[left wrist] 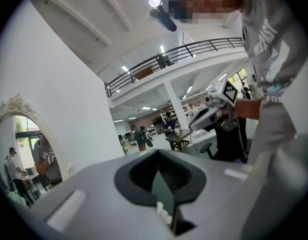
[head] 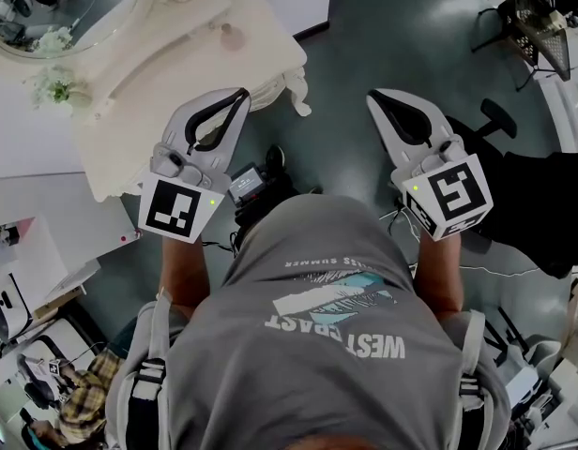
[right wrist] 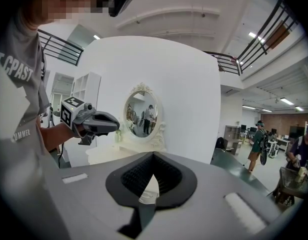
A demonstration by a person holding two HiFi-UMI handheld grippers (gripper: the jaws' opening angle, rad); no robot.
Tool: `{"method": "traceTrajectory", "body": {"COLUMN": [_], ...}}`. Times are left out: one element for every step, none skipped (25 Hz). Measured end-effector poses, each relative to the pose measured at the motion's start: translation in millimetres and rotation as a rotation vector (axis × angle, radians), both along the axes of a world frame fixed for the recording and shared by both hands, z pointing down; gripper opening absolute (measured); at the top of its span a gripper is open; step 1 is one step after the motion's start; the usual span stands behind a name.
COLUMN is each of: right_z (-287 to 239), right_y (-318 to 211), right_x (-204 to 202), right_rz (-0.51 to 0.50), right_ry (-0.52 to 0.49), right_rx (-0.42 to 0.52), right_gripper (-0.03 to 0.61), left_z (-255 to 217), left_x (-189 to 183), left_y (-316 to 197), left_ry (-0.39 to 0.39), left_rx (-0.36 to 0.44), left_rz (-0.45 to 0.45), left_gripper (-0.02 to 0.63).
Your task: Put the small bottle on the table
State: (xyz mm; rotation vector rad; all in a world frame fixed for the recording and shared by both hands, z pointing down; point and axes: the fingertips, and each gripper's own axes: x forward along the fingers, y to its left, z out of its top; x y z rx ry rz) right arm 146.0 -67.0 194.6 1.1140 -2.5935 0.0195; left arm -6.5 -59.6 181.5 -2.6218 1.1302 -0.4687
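My left gripper [head: 242, 94] and right gripper [head: 373, 97] are held out level in front of the person's grey T-shirt, both over the dark floor. Both are shut with nothing between the jaws. The left gripper [left wrist: 158, 151] points past the white wall towards the hall, and its tip is just right of the white dressing table [head: 176, 92]. The right gripper [right wrist: 153, 155] faces the table [right wrist: 111, 153] and its oval mirror [right wrist: 140, 115]. A small pale pinkish object [head: 231, 36] stands on the tabletop; whether it is the small bottle I cannot tell.
The round mirror [head: 73, 7] and white flowers [head: 54, 87] sit at the table's far left. A black office chair [head: 495, 120] and a wire basket [head: 538, 17] stand at the right. White shelves [head: 26, 251] are at the lower left. Several people stand far off [left wrist: 140, 136].
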Motion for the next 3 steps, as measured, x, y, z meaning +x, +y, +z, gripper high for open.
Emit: {"method": "traceTrajectory", "body": {"right_z": [-0.7, -1.4, -2.3], "right_y": [1.4, 2.8, 4.3], "right_x": [-0.2, -0.3, -0.5], "right_rz": [-0.001, -0.002, -0.003], "right_ry": [0.0, 0.0, -0.001], "right_rx": [0.0, 0.0, 0.0], "right_gripper": [0.0, 0.0, 0.0], "left_z": [0.0, 0.0, -0.1], "left_x": [-0.5, -0.9, -1.3], "left_y": [1.8, 3.6, 5.4], "left_ry": [0.0, 0.0, -0.001], "left_rx": [-0.003, -0.006, -0.009], "left_rz": [-0.002, -0.004, -0.006], "left_gripper": [0.002, 0.002, 0.002]}}
